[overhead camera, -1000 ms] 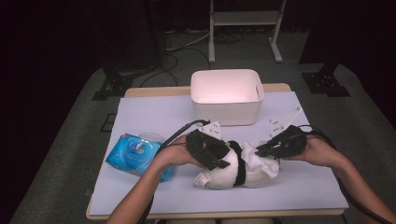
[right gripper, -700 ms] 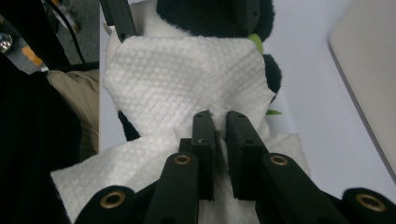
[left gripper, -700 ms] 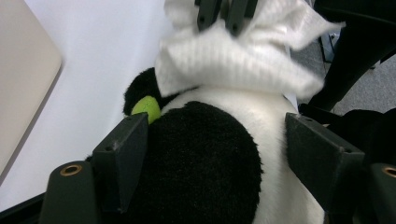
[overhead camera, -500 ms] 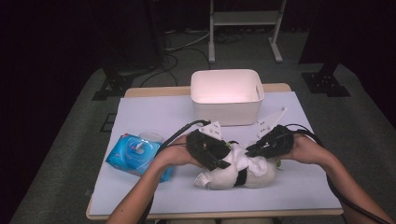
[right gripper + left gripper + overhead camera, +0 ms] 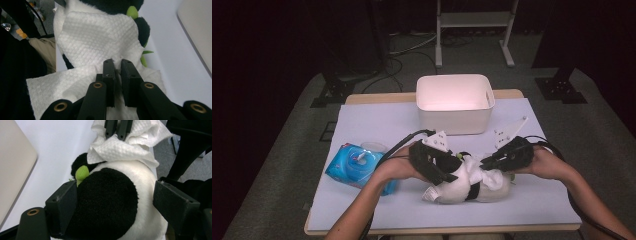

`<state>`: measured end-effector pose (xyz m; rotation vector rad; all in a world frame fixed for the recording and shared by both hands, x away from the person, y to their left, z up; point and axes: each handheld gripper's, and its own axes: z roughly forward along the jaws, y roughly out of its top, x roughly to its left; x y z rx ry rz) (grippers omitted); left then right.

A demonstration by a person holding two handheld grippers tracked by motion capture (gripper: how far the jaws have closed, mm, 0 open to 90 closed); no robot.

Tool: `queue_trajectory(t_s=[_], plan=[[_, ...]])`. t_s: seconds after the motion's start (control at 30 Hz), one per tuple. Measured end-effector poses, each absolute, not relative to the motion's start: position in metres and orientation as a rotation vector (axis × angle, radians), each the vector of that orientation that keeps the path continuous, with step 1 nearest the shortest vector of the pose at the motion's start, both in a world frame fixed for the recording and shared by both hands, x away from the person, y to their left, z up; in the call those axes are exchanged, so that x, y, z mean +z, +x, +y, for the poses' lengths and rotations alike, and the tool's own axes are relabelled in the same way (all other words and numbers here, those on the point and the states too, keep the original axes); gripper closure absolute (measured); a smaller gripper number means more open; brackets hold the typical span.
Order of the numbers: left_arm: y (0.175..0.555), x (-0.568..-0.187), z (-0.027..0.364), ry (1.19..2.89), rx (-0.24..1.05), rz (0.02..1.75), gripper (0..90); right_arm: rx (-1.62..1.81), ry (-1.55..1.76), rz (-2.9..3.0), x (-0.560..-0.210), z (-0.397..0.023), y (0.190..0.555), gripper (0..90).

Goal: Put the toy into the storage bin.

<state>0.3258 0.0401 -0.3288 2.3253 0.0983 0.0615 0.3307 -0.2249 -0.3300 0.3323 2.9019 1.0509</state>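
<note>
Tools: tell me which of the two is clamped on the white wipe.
The right tool: its jaws pinch the white wipe draped over the plush panda. The left tool straddles the panda's body, jaws wide.

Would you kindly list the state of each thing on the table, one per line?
Plush panda: lying on its side on the table, between both grippers.
White wipe: draped over the panda, pinched at a fold.
Right gripper: shut on the wipe.
Left gripper: jaws wide around the panda's body, just been opening; right jaw apart from the fur.
White bin: upright, looks empty.
Blue wipe pack: lying flat, lid state unclear.
</note>
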Motion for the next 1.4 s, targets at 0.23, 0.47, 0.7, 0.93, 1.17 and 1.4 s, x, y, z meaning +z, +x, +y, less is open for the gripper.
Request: queue_trajectory(t_s=[0.23,0.47,0.7,0.93,1.17,1.4], plan=[[0.325,-0.327,0.040,2.321,0.079,0.091,20.3,1.048,0.329,2.899,-0.331,-0.231,0.328,81.6],[0.327,-0.324,0.042,2.307,0.085,0.107,20.3,1.026,0.343,2.897,-0.330,-0.234,0.326,81.6],[0.330,-0.323,0.045,2.316,0.108,0.128,20.1,1.024,0.349,2.892,-0.330,-0.234,0.326,81.6],[0.333,-0.328,0.054,2.325,0.106,0.188,17.8,1.024,0.350,2.894,-0.330,-0.234,0.326,81.6],[0.339,-0.340,0.054,2.285,0.042,0.191,22.9,1.096,0.325,2.879,-0.330,-0.228,0.327,81.5],[0.340,-0.343,0.049,2.279,0.028,0.174,23.5,1.082,0.242,2.896,-0.322,-0.203,0.332,81.6]])
